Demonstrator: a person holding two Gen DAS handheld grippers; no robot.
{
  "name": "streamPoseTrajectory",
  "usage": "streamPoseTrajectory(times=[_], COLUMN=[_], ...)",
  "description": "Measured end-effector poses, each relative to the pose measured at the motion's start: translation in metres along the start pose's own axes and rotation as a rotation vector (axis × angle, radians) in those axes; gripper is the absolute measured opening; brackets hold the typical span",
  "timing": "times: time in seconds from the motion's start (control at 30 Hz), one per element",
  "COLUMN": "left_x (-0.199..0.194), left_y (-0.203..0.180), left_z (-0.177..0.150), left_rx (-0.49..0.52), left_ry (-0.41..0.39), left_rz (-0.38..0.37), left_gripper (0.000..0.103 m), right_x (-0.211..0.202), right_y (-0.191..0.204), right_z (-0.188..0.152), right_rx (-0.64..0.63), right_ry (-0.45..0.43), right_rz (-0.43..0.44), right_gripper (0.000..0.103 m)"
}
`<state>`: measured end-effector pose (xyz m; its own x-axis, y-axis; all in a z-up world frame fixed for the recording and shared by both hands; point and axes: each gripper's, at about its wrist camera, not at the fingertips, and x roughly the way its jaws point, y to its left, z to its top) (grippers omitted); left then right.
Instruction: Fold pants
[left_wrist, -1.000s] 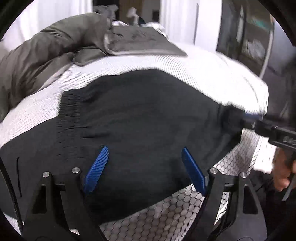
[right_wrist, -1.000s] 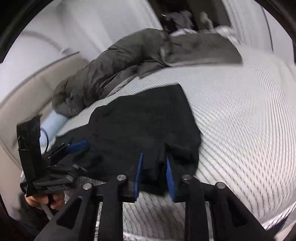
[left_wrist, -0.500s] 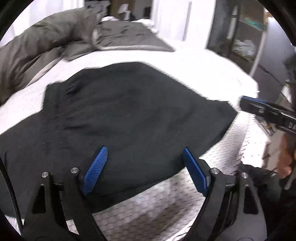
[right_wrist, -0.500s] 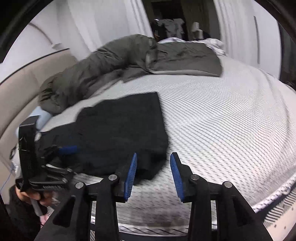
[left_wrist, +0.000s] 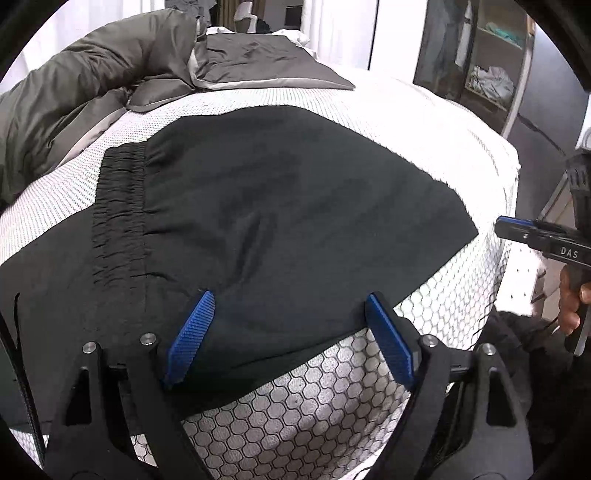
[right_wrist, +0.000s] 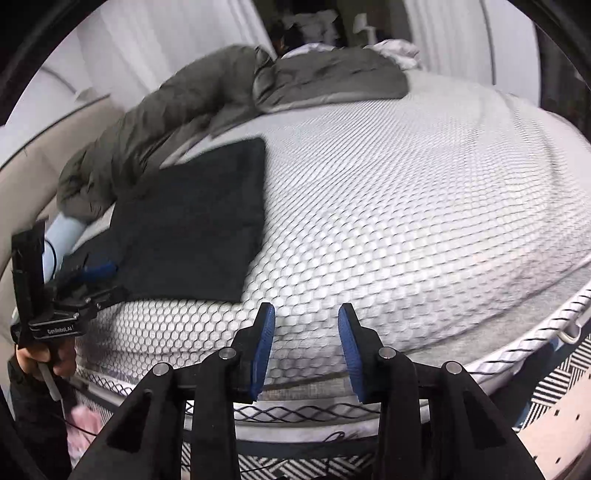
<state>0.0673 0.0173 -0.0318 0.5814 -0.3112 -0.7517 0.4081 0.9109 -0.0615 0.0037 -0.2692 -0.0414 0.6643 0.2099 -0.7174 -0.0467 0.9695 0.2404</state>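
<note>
left wrist: close, angled down over pants (left_wrist: 280, 221) | right wrist: off bed (right_wrist: 406, 206) edge, angled down | shared: pants, bed, grey duvet (left_wrist: 92, 81)

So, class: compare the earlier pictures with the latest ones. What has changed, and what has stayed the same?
The right gripper let go of the black pants, its jaws having just been opening, and drew back off them over the bare mattress. The left gripper stayed open over the pants; the grey duvet is unmoved.
</note>
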Motion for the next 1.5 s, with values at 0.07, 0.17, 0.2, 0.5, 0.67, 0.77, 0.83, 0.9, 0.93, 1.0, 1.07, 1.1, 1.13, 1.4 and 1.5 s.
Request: streamPoseTrajectory(times=[0.07,0.17,0.2,0.5,0.67,0.77,0.83,0.9,0.93,1.0,1.07,1.1,1.13,1.4,1.5], left_x=[-0.006,-0.003,0.002,0.026,-0.014,-0.038,-0.045,-0.044,-0.039,-0.026,-0.006,0.005,0.021,0.103,0.112], left_y=[0.002,0.001,0.0,0.041,0.081,0.102,0.102,0.093,0.085,0.075,0.071,0.072,0.079,0.153,0.184], left_z=[0.006,0.024,0.031,0.037,-0.009,-0.018,-0.007,0.012,0.029,0.058,0.093,0.105,0.118,0.137,0.122], left_rx=[-0.021,-0.012,0.002,0.002,-0.085,-0.227,-0.213,-0.158,-0.11,-0.028,0.045,0.063,0.063,-0.17,-0.287], left_ry=[-0.017,-0.025,-0.024,0.021,0.0,-0.044,-0.084,-0.106,-0.116,-0.117,-0.109,-0.098,-0.065,0.109,0.112], left_rz=[-0.004,0.007,0.001,0.047,0.148,0.102,0.112,0.114,0.114,0.107,0.145,0.17,0.187,0.074,-0.039], left_gripper=[0.082,0.082,0.082,0.082,0.083,0.083,0.083,0.083,0.083,0.083,0.083,0.083,0.083,0.067,0.067], right_x=[-0.005,0.003,0.012,0.11,0.078,0.061,0.055,0.056,0.06,0.071,0.072,0.074,0.081,0.18,0.2], right_y=[0.0,0.033,0.051,0.109,0.075,0.075,0.089,0.106,0.118,0.137,0.143,0.145,0.15,0.16,0.149], right_z=[0.006,0.024,0.031,0.049,0.042,0.049,0.055,0.056,0.057,0.066,0.076,0.083,0.094,0.154,0.159], right_rx=[0.022,-0.034,-0.075,-0.31,-0.279,-0.241,-0.236,-0.256,-0.28,-0.303,-0.284,-0.269,-0.256,-0.298,-0.297], right_ry=[-0.027,-0.051,-0.055,0.044,-0.024,-0.056,-0.06,-0.047,-0.04,-0.023,-0.025,-0.029,-0.035,0.125,0.168], right_rz=[0.021,0.086,0.113,0.081,-0.064,-0.029,0.046,0.096,0.099,0.089,0.096,0.104,0.109,0.079,0.023], right_gripper=[0.036,0.037,0.037,0.04,0.042,0.045,0.049,0.053,0.053,0.053,0.053,0.053,0.053,0.053,0.051])
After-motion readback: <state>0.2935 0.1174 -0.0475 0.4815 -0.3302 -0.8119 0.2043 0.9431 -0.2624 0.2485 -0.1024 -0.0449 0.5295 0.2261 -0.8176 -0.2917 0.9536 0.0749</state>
